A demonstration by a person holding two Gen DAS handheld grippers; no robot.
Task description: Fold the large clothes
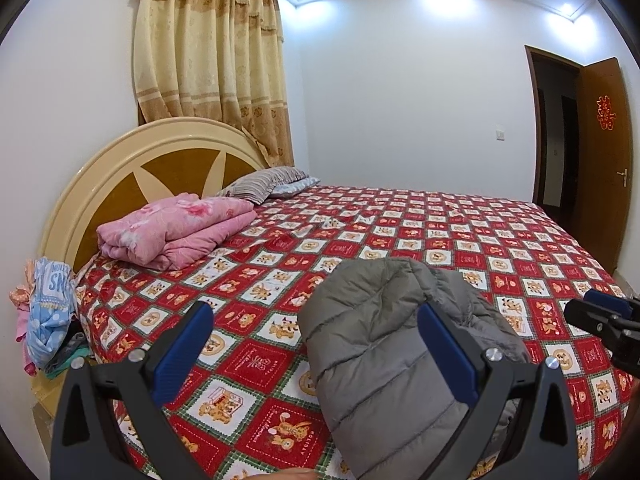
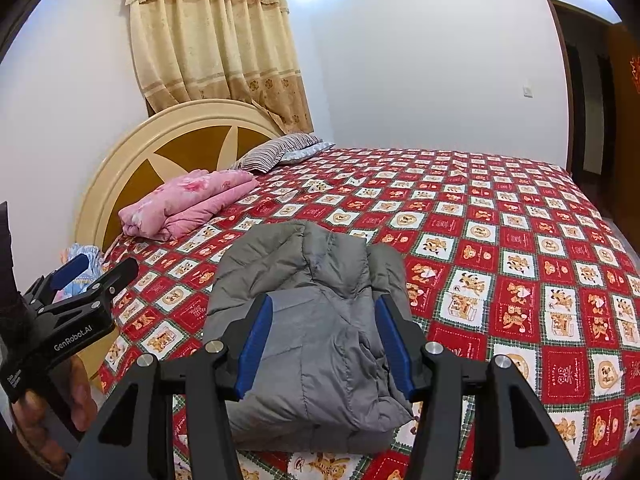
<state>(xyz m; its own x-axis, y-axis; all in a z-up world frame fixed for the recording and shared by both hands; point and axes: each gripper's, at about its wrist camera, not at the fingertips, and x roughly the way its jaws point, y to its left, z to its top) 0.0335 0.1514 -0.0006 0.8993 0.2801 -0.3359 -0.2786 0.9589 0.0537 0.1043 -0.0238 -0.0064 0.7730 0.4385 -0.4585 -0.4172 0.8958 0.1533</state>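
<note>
**Item: grey puffer jacket, folded bundle, near edge of bed**

Location: grey puffer jacket (image 2: 308, 332) lying on red patterned bedspread (image 2: 500, 264), close to the near edge; folded into a thick rounded bundle, hood or collar end pointing toward the far side.

Right gripper (image 2: 324, 344): fingers apart, hovering over the bundle, blue pads to either side of the upper layer; no pressing contact visible, nothing clamped.

Left gripper (image 1: 316, 356): fingers wide apart, held beside the left flank of the jacket; right-hand pad overlapping the grey fabric in view, contact uncertain; nothing held.

Also present: pink folded quilt (image 1: 176, 232) by the headboard (image 1: 80, 184), striped pillow (image 1: 268, 184), heap of clothes (image 1: 48, 320) off the bed's left corner.

Status, judged: folding apparently near finished or finished.

Risks, judged:
- Puffy filling likely to spring back; top layer may unroll if left unpressed.
- Slippery shell; a shallow pinch could catch one layer only and drag the fold open.
- Bundle near the edge; a push toward the camera could tip it off the bed.
</note>
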